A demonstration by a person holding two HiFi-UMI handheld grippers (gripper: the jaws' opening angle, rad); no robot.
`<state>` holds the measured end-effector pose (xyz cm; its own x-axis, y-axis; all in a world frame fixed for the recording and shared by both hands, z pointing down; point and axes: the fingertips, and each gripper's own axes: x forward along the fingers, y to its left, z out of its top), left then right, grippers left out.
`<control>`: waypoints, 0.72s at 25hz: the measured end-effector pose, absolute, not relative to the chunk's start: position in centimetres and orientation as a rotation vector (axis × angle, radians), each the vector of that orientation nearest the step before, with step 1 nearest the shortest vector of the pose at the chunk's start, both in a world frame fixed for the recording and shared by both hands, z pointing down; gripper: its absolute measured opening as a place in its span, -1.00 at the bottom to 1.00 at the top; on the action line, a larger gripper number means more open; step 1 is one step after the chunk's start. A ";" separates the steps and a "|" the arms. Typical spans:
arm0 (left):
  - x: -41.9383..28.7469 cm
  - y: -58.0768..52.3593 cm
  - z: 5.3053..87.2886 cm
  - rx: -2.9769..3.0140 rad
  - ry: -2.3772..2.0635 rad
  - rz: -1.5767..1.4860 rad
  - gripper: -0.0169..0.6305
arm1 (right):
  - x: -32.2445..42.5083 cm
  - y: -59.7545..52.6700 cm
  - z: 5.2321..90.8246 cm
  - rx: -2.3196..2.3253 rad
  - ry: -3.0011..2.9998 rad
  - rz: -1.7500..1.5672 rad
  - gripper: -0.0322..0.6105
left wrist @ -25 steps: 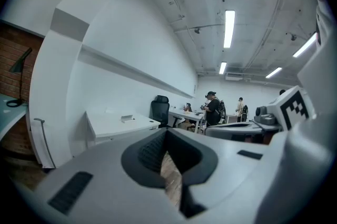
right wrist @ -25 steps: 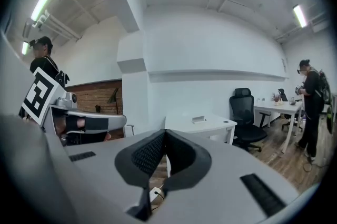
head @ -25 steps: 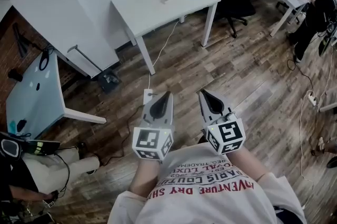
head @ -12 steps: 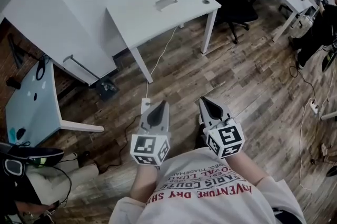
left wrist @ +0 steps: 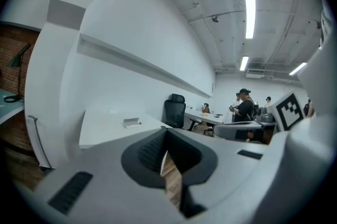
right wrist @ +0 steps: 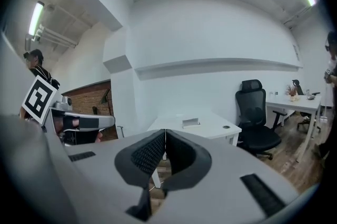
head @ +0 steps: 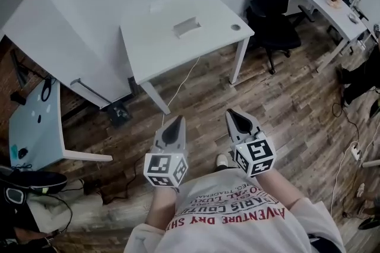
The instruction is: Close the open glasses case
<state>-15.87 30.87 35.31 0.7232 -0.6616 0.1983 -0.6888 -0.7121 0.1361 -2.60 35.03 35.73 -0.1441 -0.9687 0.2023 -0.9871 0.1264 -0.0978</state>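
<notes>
The glasses case is a small pale open box lying on the white table, far ahead of me. It also shows small in the left gripper view, case, and in the right gripper view, case. My left gripper and right gripper are held side by side close to my chest, above the wooden floor and well short of the table. Both are shut with the jaw tips touching and nothing between them, as seen at the left gripper and the right gripper.
A black office chair stands right of the table, and a long white desk lies beyond it. A glass-topped table is at my left. A white cable runs down from the table to the floor. People stand far off.
The view has shifted: the white table and chair now sit lower and nearer to the middle. Both grippers stay shut and keep their place in front of my chest.
</notes>
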 end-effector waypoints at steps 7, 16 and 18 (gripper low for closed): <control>-9.4 25.9 35.8 2.703 -1.121 0.232 -0.95 | 5.1 29.5 37.1 1.971 -2.286 0.443 -0.86; -5.9 16.4 37.6 2.631 -1.116 0.231 -0.95 | 9.0 20.7 39.2 1.932 -2.254 0.486 -0.86; -4.9 13.4 37.6 2.641 -1.099 0.230 -0.95 | 9.8 18.1 39.3 1.944 -2.243 0.478 -0.86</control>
